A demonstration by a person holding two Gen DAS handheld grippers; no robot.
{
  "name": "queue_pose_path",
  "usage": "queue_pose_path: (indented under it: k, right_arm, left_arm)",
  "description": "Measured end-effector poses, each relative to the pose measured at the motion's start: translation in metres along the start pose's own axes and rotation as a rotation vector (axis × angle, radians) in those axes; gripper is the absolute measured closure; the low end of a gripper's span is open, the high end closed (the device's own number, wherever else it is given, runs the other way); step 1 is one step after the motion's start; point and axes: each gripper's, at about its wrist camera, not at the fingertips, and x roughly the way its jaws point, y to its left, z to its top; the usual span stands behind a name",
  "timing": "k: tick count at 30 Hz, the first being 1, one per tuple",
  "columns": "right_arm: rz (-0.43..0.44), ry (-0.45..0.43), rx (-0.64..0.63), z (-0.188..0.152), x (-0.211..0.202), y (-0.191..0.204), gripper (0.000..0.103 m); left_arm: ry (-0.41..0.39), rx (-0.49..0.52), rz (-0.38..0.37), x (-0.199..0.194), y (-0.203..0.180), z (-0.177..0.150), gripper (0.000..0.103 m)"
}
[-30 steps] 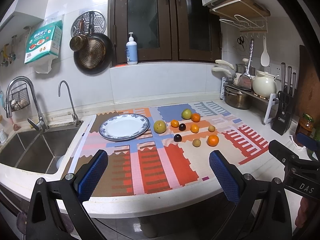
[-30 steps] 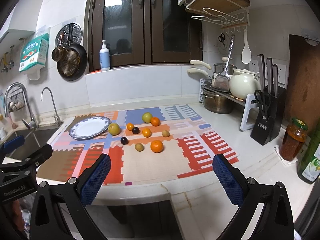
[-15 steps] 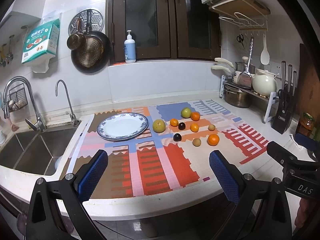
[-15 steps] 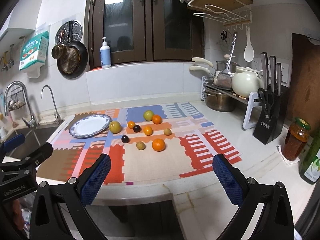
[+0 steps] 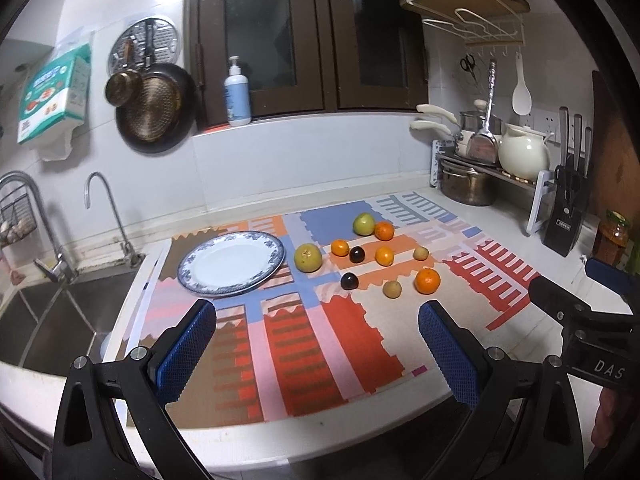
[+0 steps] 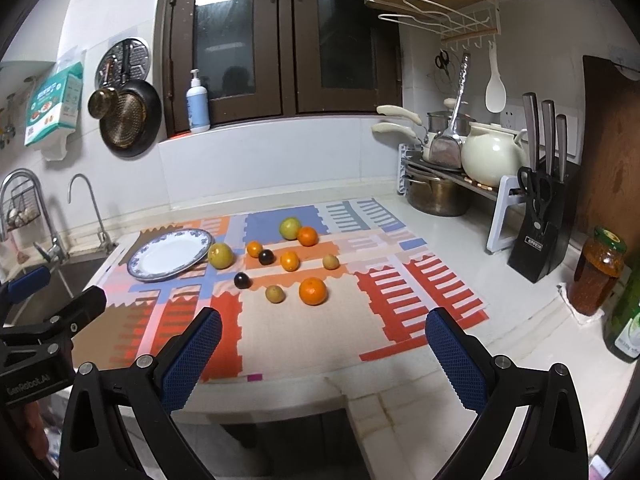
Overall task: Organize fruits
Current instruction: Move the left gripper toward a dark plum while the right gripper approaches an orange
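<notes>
Several fruits lie loose on a patterned mat (image 5: 304,344): a large yellow fruit (image 5: 308,257), a green one (image 5: 363,223), oranges such as the nearest one (image 5: 427,281) (image 6: 313,291), two dark plums (image 5: 349,281) and small yellowish fruits (image 5: 392,289). Left of them sits an empty white plate with a blue rim (image 5: 231,262) (image 6: 170,254). My left gripper (image 5: 320,348) is open at the counter's front edge, well short of the fruit. My right gripper (image 6: 322,354) is open too, near the front edge, holding nothing.
A steel sink (image 5: 52,316) with taps lies to the left. At the right stand a pot rack (image 6: 444,184), a knife block (image 6: 538,236), a jar (image 6: 596,272) and a green bottle (image 6: 628,320). Pans hang on the back wall (image 5: 150,108).
Both grippers have edged slightly forward and upward toward the counter; the fruit and plate sit a little nearer in view. Neither gripper has taken hold of anything.
</notes>
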Motion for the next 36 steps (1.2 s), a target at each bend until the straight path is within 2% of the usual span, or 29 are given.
queue_pose_path:
  k: [14,18,24,32,36]
  right_arm:
    - [-0.04,0.045,0.039,0.014,0.064,0.009,0.001]
    - [-0.062,0.071,0.046,0.016,0.087,0.014,0.005]
    - [-0.079,0.125,0.03,0.013,0.12,0.021,0.011]
    - [-0.089,0.217,0.016,0.002,0.163,0.024,0.027]
    - [-0.084,0.247,0.013,-0.003,0.184,0.026,0.033]
  left_arm:
    - [0.041,0.081,-0.104,0.08,0.007,0.025,0.016]
    - [0.063,0.102,-0.141,0.104,0.01,0.026,0.023]
    - [0.126,0.137,-0.239,0.147,0.008,0.023,0.035]
    - [0.206,0.179,-0.305,0.197,0.003,0.014,0.045]
    - [0.245,0.215,-0.318,0.222,-0.002,0.009,0.054]
